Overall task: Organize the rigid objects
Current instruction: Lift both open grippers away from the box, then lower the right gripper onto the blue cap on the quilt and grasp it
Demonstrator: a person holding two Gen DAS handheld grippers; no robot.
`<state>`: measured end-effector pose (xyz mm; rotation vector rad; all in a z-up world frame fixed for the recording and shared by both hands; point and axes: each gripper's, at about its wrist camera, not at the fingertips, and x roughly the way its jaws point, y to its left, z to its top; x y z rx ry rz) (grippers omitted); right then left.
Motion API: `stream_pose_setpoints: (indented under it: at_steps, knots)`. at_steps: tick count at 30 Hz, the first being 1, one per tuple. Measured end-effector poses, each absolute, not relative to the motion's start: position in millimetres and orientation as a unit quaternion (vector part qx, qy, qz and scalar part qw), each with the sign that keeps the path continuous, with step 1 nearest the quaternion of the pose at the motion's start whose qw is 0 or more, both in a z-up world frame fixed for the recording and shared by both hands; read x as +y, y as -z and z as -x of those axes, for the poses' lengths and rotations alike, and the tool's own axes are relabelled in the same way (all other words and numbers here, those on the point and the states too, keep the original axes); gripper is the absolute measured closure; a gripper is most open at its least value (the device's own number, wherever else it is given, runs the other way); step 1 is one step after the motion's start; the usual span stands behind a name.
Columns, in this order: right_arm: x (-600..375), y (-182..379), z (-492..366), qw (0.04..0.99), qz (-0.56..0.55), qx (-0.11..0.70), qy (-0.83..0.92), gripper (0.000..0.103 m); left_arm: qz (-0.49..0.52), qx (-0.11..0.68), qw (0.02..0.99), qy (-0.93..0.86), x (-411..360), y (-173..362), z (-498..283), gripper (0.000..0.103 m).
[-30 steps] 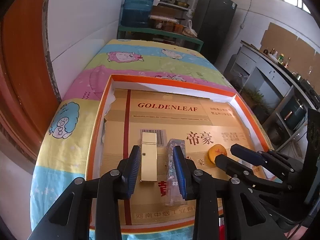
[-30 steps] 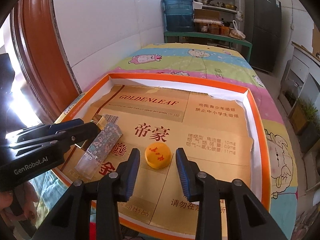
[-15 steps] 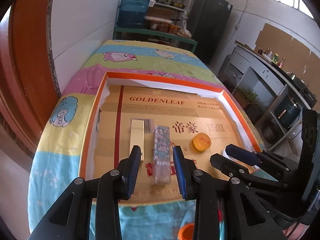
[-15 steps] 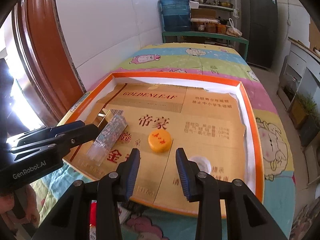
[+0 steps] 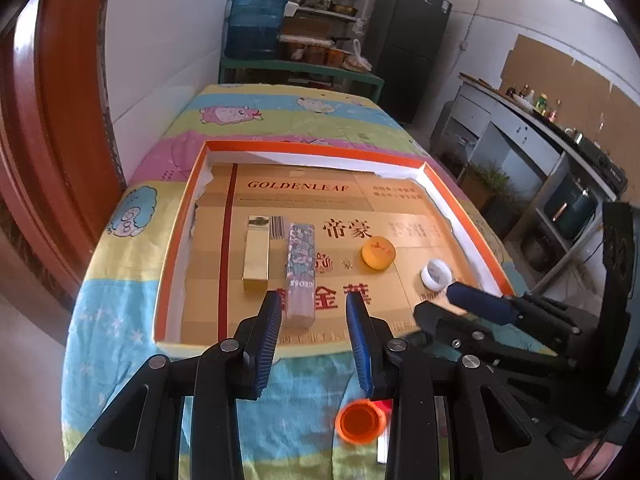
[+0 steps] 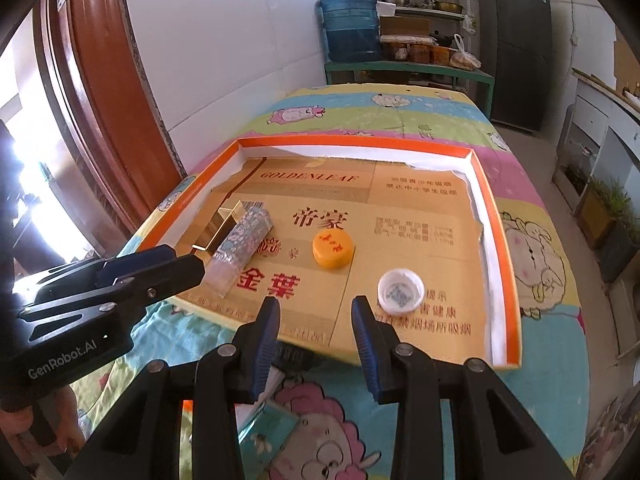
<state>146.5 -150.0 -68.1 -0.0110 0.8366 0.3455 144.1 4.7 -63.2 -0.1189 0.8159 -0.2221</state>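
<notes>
**A:** What lies in the tray (image 5: 176, 240), reading from the left?

**B:** A gold box (image 5: 256, 254) lies flat on the printed cardboard lining, near the left wall. Just beside it on the right lies a floral box (image 5: 301, 268), parallel to it, its near end reaching closer to the tray's front edge. I cannot tell whether the two touch.

**A:** And further right?

**B:** A yellow cap (image 5: 378, 255) sits near the middle, well apart from the boxes. A white cap (image 5: 437, 275) rests open side up toward the right front corner, near the tray's right wall.

**A:** Where are the tongs?

**B:** The left gripper (image 5: 314, 336) hovers at the tray's front edge, its blue pads apart with nothing between them; the floral box's near end shows just beyond the tips. The right gripper (image 6: 316, 334) hangs over the front edge further right, jaws likewise apart and empty, the white cap just beyond its right finger.

**A:** Anything outside the tray?

**B:** On the cartoon-print cloth (image 5: 100, 280) in front of the tray an orange cap (image 5: 360, 420) lies open side up, below the left gripper's right finger. In the right wrist view a teal packet (image 6: 272, 426) shows between the right gripper's fingers, down on the cloth. A person's hand (image 6: 24, 432) grips the left tool's handle at the far left of that view.
</notes>
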Motion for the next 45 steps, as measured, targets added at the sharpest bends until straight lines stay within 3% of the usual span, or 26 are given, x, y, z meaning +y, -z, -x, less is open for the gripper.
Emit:
stream_pose_setpoints:
  at_steps: [10,32,40,45]
  knots:
    - [-165.0,52.3,-107.7,0.918,-0.006,0.372,-0.138,0.066,0.064,0.390,0.912,0.113,5.9,67.2,-105.2,0.069]
    - [-176.6,74.7,-41.8,0.905,-0.030,0.401,-0.137,0.066,0.065,0.402,0.908,0.103,17.8,90.1,-41.2,0.069]
    - [-170.6,79.4,-16.9,0.887,-0.045,0.409,-0.209,0.066,0.052,0.404,0.906,0.110,15.2,95.5,-29.1,0.069]
    - [-150.6,81.2,3.0,0.874,0.003,0.406,-0.268,0.066,0.056,0.412,0.903,0.108,16.6,99.5,-30.3,0.069]
